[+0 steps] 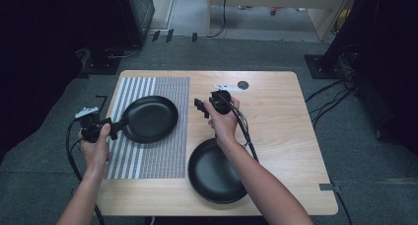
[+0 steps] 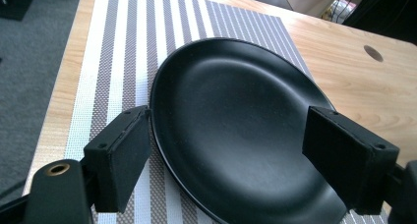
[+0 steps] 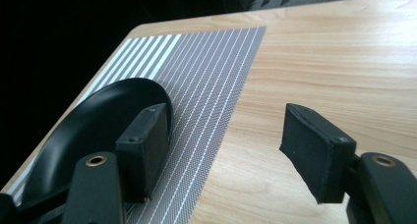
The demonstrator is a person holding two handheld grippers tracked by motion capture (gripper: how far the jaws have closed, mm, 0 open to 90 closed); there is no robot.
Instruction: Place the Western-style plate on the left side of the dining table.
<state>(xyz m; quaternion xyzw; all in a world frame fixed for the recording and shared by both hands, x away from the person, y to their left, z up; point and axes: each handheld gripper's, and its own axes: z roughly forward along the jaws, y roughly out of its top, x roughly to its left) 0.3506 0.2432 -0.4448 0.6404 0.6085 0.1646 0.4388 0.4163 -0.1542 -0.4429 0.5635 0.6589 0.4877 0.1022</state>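
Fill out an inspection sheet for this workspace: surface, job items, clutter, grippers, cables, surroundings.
Surface: wooden table with a striped placemat on its left half.
Job's things: one black plate lying on the placemat; a second black plate on bare wood at the near edge.
Clutter: a round hole in the tabletop at the far edge, a small pale item beside it, too small to tell.
Grippers: left gripper open at the first plate's rim, not pressing it; right gripper open, nothing between its jaws.
Cables: one trails from each gripper; more lie on the floor at the right.
Surroundings: grey carpet, dark equipment at both sides.
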